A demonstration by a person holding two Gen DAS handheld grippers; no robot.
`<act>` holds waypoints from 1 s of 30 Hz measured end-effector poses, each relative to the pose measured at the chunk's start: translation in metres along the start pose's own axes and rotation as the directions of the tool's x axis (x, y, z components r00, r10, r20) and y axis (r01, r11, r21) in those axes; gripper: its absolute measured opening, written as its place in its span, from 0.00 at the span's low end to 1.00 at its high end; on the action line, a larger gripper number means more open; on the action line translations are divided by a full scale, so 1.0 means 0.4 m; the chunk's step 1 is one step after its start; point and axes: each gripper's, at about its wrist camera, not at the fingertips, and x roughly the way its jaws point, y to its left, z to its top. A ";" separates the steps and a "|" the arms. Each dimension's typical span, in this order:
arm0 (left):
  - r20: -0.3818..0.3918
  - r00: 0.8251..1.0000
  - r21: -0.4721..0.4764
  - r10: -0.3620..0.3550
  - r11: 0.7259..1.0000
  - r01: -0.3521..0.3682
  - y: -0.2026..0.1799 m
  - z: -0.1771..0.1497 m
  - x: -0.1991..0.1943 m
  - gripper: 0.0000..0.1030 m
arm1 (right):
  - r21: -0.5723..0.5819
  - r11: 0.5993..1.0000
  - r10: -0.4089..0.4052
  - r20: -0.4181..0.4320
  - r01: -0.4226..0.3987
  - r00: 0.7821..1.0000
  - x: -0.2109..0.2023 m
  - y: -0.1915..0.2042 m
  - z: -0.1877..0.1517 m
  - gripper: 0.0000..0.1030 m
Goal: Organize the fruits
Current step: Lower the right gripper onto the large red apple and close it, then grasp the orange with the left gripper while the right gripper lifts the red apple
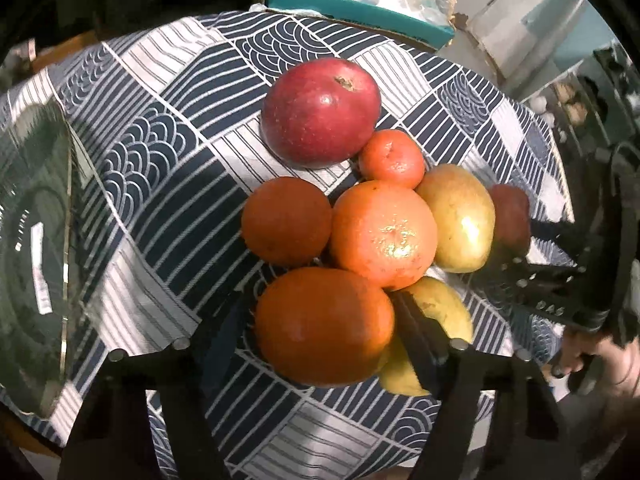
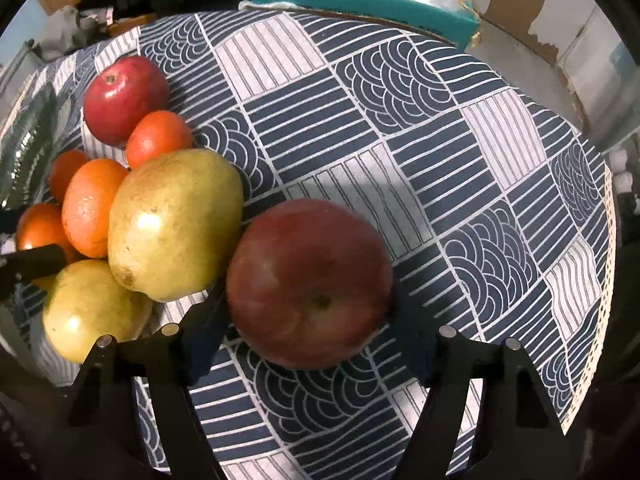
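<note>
on patterned cloth (image 2: 400,128), right tongs (image 2: 308,316) gripping apple (image 2: 308,280), left tongs (image 1: 324,332) gripping orange (image 1: 320,324)

Round table under navy-and-white patchwork tablecloth (image 2: 420,128), stripe and wave-arc panels. On cloth, tight cluster of fruit: large red apple (image 1: 320,112) at far side, small orange tangerine (image 1: 391,159) touching it, three larger oranges (image 1: 382,234) bunched nearer, two yellow-green pears (image 2: 174,224) beside them, dull red apple (image 2: 310,282) just right of pears. Clear glass plate (image 1: 36,240) at left edge. Teal cardboard box (image 2: 360,2) at far edge.
</note>
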 end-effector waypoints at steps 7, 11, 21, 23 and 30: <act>0.005 1.000 0.007 0.000 1.000 0.000 -0.002 -0.012 -0.001 0.69 | -0.006 0.999 -0.032 0.020 0.032 0.999 0.001 0.023 -0.007 0.71; 0.006 1.000 0.008 0.006 1.000 -0.006 -0.002 -0.015 0.001 0.69 | 0.018 0.997 -0.080 0.047 0.079 0.996 -0.022 0.017 -0.015 0.71; 0.042 0.997 0.062 0.066 0.996 -0.068 -0.024 -0.030 -0.013 0.67 | 0.102 0.991 -0.099 0.175 0.082 0.980 -0.143 0.028 -0.037 0.71; 0.054 0.995 0.080 0.087 0.993 -0.091 -0.030 -0.037 -0.017 0.66 | 0.104 0.991 -0.106 0.197 0.086 0.975 -0.163 0.028 -0.041 0.71; 0.112 0.987 0.110 0.112 0.986 -0.125 -0.040 -0.056 -0.060 0.66 | 0.103 0.990 -0.116 0.256 0.093 0.960 -0.200 0.045 -0.011 0.71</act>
